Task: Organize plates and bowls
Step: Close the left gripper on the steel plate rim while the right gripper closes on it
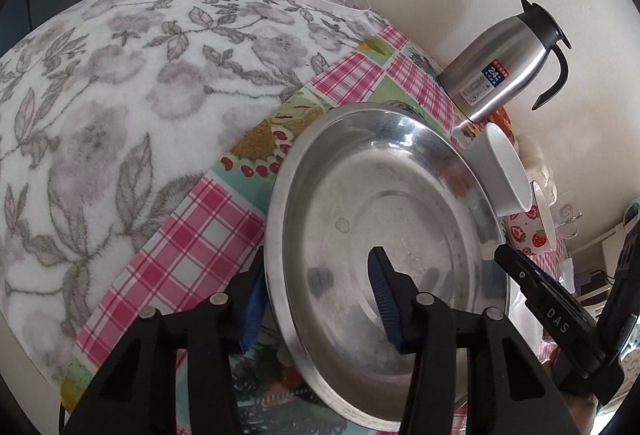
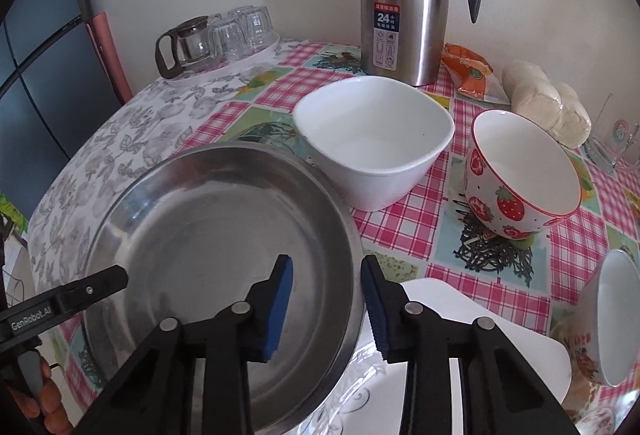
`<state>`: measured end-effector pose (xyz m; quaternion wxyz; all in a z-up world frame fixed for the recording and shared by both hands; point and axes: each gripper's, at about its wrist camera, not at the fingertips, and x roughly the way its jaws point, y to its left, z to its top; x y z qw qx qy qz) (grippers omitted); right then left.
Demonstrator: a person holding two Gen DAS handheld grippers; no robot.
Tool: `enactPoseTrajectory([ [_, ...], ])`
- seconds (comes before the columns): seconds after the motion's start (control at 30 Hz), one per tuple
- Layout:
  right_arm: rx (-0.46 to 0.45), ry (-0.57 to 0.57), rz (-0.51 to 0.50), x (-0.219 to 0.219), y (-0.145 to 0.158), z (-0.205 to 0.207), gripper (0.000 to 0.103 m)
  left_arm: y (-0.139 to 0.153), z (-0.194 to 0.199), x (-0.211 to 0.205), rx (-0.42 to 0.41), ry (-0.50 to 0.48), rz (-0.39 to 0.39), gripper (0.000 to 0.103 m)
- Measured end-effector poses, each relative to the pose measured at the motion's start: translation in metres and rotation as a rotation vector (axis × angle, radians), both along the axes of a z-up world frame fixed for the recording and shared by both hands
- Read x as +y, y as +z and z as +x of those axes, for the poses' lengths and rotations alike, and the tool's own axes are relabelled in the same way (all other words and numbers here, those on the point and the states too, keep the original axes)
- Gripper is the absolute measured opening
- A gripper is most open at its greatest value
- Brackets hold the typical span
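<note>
Left gripper (image 1: 316,303) straddles near-left rim of steel plate (image 1: 380,203) — one pad outside rim, one inside dish, jaws narrowed, pads not clearly pressing. Steel plate lies centre, on checked tablecloth (image 2: 400,227), overlapping white plate (image 2: 500,335). Right gripper (image 2: 328,299) straddles opposite right rim likewise — gap still visible at pads. Both hands equally near; round plate, no long axis. White bowl (image 2: 376,139) and strawberry bowl (image 2: 520,175) beyond, to right.

3 bowls (image 2: 376,139), 1 steel plate (image 2: 216,259).
</note>
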<state>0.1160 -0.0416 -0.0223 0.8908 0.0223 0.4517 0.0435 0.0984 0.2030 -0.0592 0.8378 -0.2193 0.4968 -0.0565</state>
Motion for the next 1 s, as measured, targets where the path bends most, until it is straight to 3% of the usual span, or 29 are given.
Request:
enactPoseTrajectory([
  [0.33,-0.011,-0.011,0.033,-0.006,-0.003,0.012,0.036,-0.003,0.004,0.003,-0.005,0.001,0.022,0.027],
  [0.7,-0.030,-0.071,0.057,-0.024,0.001,0.026,0.036,-0.004,0.009,0.000,-0.019,-0.015,0.062,0.023],
  [1.0,0.019,-0.024,0.104,-0.020,-0.017,0.032,0.036,-0.006,0.009,0.002,-0.025,-0.012,0.053,0.021],
])
